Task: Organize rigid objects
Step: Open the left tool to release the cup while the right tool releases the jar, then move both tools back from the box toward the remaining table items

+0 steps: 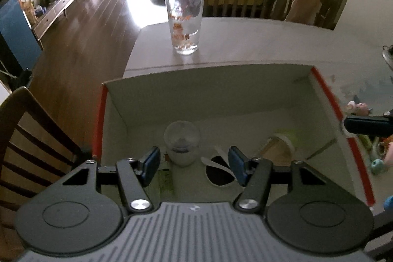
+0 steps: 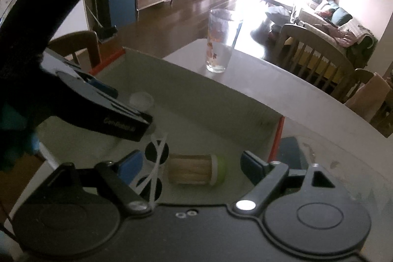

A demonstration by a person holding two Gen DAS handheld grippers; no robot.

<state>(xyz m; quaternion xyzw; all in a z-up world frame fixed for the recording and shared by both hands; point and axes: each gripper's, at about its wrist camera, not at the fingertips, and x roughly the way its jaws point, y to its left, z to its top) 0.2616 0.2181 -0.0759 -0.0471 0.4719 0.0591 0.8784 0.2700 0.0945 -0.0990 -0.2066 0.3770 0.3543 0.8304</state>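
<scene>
Hovering over the box (image 1: 115, 100) — both hand-held grippers agape.

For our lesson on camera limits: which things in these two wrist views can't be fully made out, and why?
- Small jar, left wrist view: its base sits behind the left gripper, and its contents are blurred.
- Same jar, right wrist view: mostly hidden by the left gripper's body.
- Colourful items beside the box, left wrist view: cut off by the right edge.
- Sunglasses, right wrist view: partly behind the right gripper.
</scene>
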